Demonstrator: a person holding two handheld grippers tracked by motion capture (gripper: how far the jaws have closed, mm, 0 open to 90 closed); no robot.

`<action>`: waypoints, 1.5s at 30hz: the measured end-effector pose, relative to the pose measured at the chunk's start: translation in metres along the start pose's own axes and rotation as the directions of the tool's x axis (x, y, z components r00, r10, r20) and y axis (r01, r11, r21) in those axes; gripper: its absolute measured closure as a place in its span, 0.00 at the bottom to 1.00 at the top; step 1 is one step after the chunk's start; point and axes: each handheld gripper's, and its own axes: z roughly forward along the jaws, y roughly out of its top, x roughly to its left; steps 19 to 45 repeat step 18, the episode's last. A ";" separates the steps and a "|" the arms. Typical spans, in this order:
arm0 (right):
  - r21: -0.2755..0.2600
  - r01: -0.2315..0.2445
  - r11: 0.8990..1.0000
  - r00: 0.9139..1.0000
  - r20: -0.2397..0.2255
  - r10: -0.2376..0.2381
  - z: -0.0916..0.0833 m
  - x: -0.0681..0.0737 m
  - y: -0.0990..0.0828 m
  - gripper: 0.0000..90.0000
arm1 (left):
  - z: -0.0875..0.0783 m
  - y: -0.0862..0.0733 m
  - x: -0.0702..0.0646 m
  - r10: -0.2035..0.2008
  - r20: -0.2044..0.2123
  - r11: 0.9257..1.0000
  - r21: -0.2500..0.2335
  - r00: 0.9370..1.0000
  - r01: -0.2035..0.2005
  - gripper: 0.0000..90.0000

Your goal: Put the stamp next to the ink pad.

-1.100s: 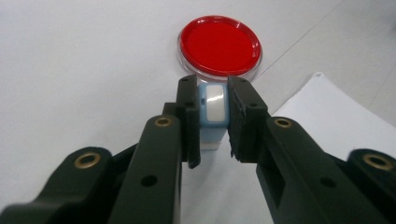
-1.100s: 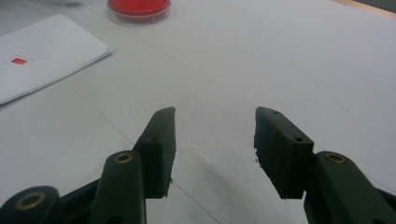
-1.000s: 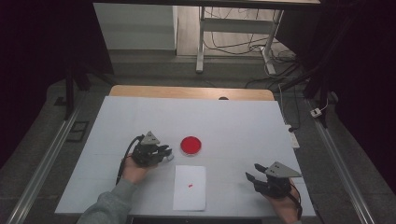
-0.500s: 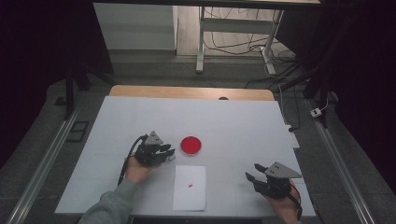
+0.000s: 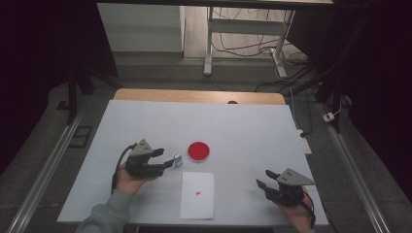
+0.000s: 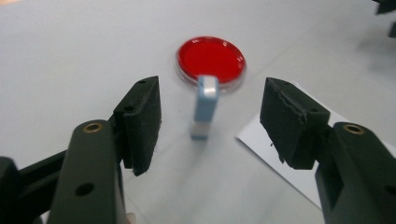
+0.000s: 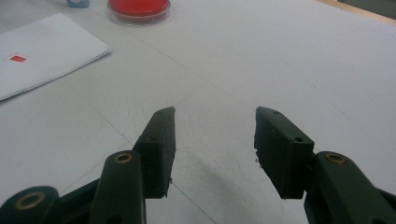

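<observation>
A small light-blue stamp (image 6: 204, 105) stands upright on the white table, just in front of a round red ink pad (image 6: 211, 58). My left gripper (image 6: 210, 121) is open; its jaws have just been opening, and the stamp stands free ahead of them, touched by neither pad. From the high view the stamp (image 5: 178, 160) sits between the left gripper (image 5: 167, 162) and the red pad (image 5: 198, 151). A white paper sheet (image 5: 197, 194) with a small red mark (image 5: 198, 193) lies toward the near edge. My right gripper (image 5: 263, 178) rests open at the near right, holding nothing (image 7: 215, 144).
The white table (image 5: 243, 131) has a wooden strip (image 5: 194, 96) along its far edge. Metal rails (image 5: 43, 170) run along both sides. A desk frame and cables (image 5: 272, 48) are on the floor beyond. The right gripper view shows the paper (image 7: 42, 51) and red pad (image 7: 138, 7) far off.
The left gripper opened and drew back to the left, away from the red pad. The blue stamp now stands alone on the table. The right gripper stayed put.
</observation>
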 end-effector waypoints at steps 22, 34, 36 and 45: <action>-0.020 0.020 1.000 1.000 -0.010 -0.020 0.000 -0.005 -0.002 0.53 | -0.038 -0.035 -0.009 0.004 0.026 1.000 0.021 1.000 -0.004 0.43; -0.020 0.020 1.000 1.000 -0.010 -0.020 0.000 -0.005 -0.002 0.53 | -0.038 -0.035 -0.009 0.004 0.026 1.000 0.021 1.000 -0.004 0.43; -0.020 0.020 1.000 1.000 -0.010 -0.020 0.000 -0.005 -0.002 0.53 | -0.038 -0.035 -0.009 0.004 0.026 1.000 0.021 1.000 -0.004 0.43; -0.020 0.020 1.000 1.000 -0.010 -0.020 0.000 -0.005 -0.002 0.53 | -0.038 -0.035 -0.009 0.004 0.026 1.000 0.021 1.000 -0.004 0.43</action>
